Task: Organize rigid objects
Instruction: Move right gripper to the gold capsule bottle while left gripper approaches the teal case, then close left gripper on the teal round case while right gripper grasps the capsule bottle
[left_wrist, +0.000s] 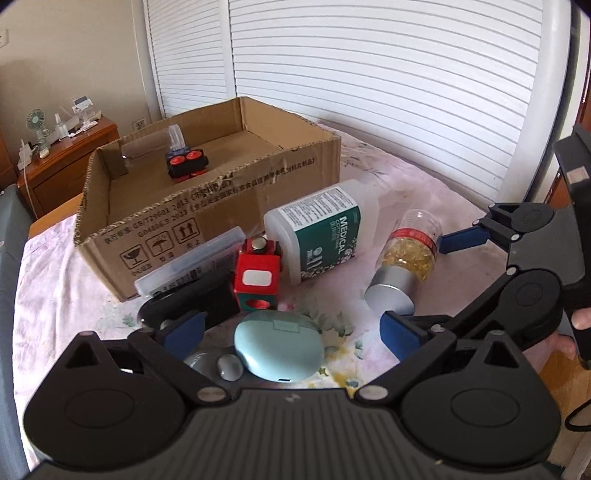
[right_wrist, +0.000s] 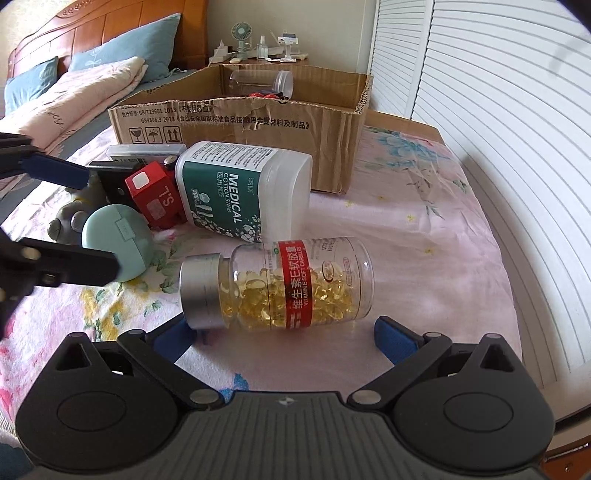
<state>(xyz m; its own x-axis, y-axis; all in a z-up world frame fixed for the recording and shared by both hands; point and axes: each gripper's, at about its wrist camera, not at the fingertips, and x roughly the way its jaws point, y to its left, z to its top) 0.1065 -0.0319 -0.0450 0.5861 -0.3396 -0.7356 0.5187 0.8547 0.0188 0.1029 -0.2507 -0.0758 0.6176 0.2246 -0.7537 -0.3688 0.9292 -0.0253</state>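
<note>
On the bed (right_wrist: 424, 229), which has a flowered pink sheet, lie the loose things in front of one cardboard box (left_wrist: 207, 206). I count one capsule bottle (right_wrist: 280, 284) on its side with a silver cap, one white cotton swab bottle (right_wrist: 240, 188) also on its side, one red cube (left_wrist: 258, 273), one light blue round case (left_wrist: 279, 345), one flat clear plastic case (left_wrist: 192, 262) leaning at the box wall, and one black thing under it that I cannot name. Inside the box are one clear jar (right_wrist: 264, 81) and one black block with red round parts (left_wrist: 187, 166). The left gripper (left_wrist: 291, 332) has its fingers released, spread on both sides of the blue case. The right gripper (right_wrist: 282, 338) is also released, its fingers wide just before the capsule bottle and holding nothing.
</note>
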